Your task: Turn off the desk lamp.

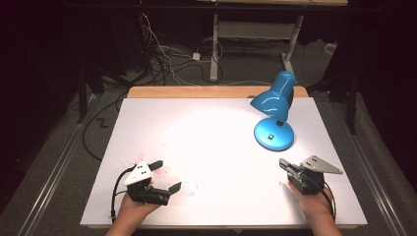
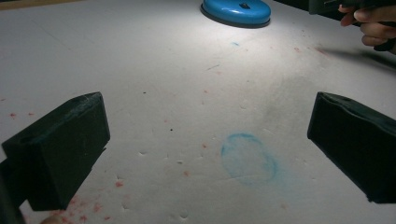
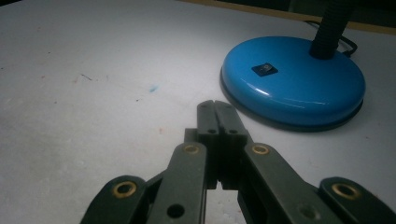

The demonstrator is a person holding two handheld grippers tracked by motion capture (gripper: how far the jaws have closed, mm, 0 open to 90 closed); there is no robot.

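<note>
Look to 2 o'clock on the white table top for the glossy blue desk lamp, lit, shade tipped toward the middle, round base flat on the surface. Note the small black square switch set into the top of that base, toward its near side.

Find the right gripper at 4 o'clock, jaws pressed together with nothing between them, tip aimed toward 11 o'clock and just short of the base rim. Judged from that pose: a push on the switch, not yet made. To do it well, hold the jaws pressed together as one blunt point, lift the tip a little to clear the domed rim, carry it forward over the switch, then come straight down. Press squarely and gently; avoid a slanting shove, likely to slide the light base toward 12 o'clock or to skid off the gloss. Stay clear of the black flexible neck at the far side of the base.

Find the left gripper at 7 o'clock, jaws spread wide and holding nothing, facing 3 o'clock toward a faint blue ring-shaped mark on the table, with red specks scattered close by. Leave it parked there, well apart from the lamp, or bring it round to steady the base in case of sliding.
</note>
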